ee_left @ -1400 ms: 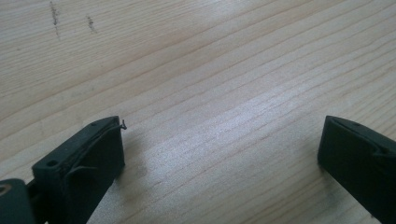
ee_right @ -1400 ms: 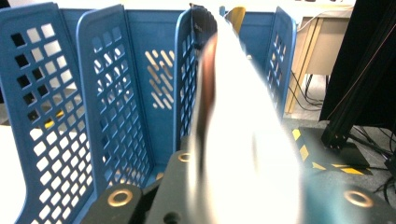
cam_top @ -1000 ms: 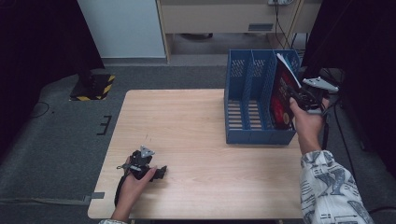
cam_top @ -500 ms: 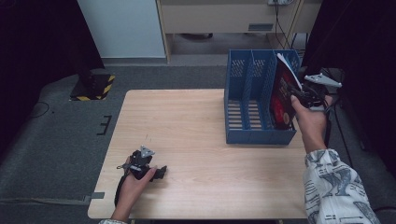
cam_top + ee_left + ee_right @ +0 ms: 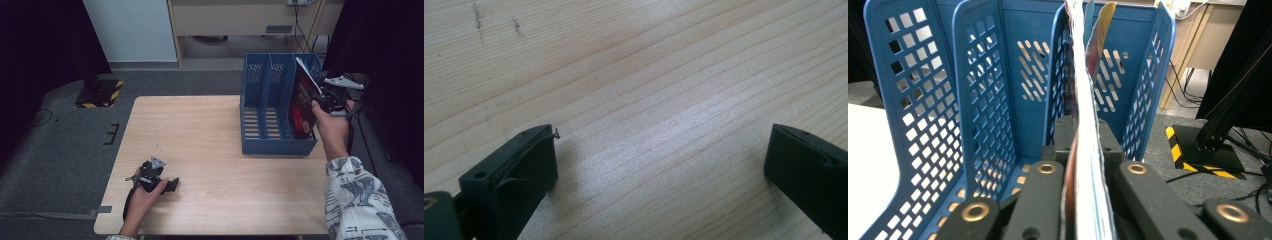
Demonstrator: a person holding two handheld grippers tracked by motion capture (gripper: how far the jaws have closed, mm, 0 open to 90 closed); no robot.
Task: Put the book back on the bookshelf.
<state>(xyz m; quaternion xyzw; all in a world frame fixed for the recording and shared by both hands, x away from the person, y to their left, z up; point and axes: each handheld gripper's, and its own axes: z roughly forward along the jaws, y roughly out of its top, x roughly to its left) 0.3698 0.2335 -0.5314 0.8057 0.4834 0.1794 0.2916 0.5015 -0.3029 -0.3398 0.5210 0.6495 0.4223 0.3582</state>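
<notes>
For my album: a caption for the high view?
Right gripper lowers a book into the blue rack.

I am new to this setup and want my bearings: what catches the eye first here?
First the blue file rack at the far right of the wooden table, with a red and black magazine standing tilted in its rightmost slot. The right gripper is clamped on that magazine's edge. Near the front left, the left gripper rests on the bare wood with its jaws wide apart.
</notes>
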